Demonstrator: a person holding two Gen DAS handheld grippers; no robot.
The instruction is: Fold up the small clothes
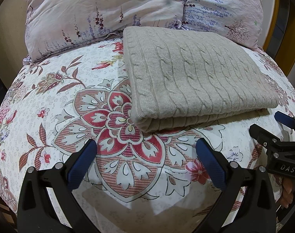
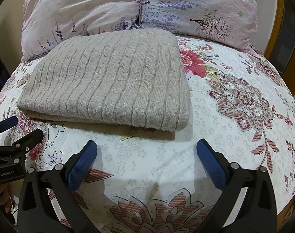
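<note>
Currently both tongs gaping wide, holding nothing: left tongs [image 1: 146,155], right tongs [image 2: 147,155]. Folded knit sweater [image 1: 198,77] lies on the bed [image 1: 50,101] up toward the pillows [image 1: 100,9], straight ahead of both tongs, folded edge facing them. Looks roughly equidistant, so either takes it. Fold looks finished.

My left camera looks forward between my open left fingers [image 1: 146,155], low over the bed sheet [image 1: 50,104], with the folded knit sweater [image 1: 196,77] near, ahead to the right. My right camera faces the same way beside it, the sweater [image 2: 108,81] ahead left. Both share sweater, pillows [image 1: 100,13] and, probably, the sheet between.
</note>
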